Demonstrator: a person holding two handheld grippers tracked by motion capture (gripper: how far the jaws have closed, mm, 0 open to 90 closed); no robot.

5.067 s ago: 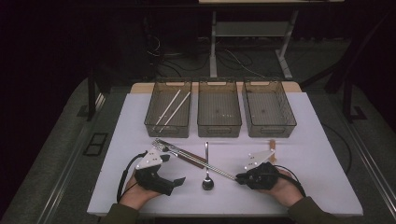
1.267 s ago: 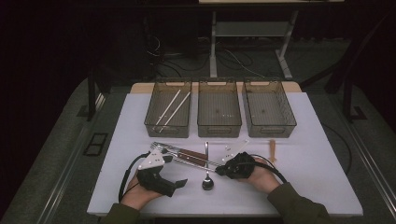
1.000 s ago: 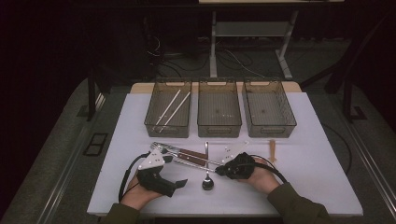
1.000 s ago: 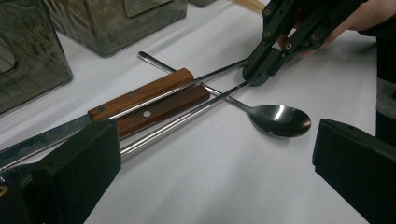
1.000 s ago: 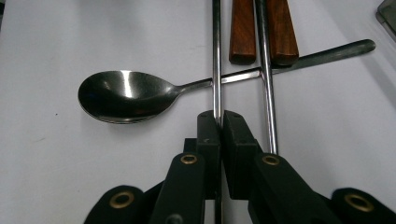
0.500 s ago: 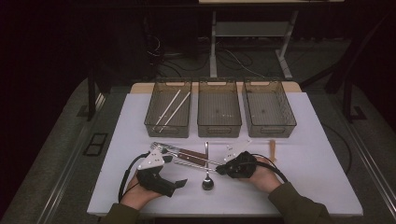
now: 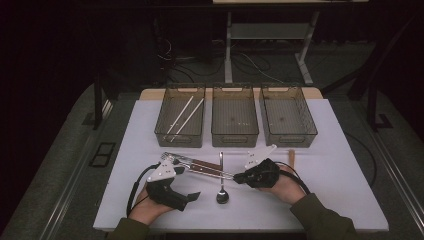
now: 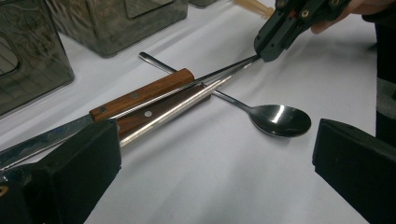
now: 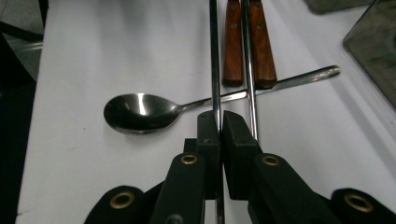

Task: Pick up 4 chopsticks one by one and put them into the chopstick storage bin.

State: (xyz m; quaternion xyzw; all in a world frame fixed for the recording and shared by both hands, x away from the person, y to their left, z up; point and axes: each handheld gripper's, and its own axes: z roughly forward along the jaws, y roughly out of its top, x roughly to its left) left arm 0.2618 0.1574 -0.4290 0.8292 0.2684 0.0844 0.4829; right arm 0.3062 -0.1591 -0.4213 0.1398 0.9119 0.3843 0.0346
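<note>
White covering is spread over the surface (image 7: 330,175), with three wire baskets (image 7: 235,117) ranged along its far edge. Near the front, two wooden-handled knives (image 9: 243,42) and two metal chopsticks are laid across a spoon (image 7: 221,192). One metal chopstick (image 9: 214,70) is pinched at its near end by the right tool (image 9: 220,123), whose jaws are closed tight on it. The left tool (image 7: 192,196) is held with jaws wide apart and empty, just beside the knives.

Dark room, grey floor (image 7: 60,165), white table (image 7: 340,175), metal desk frame (image 7: 270,32) behind.
</note>
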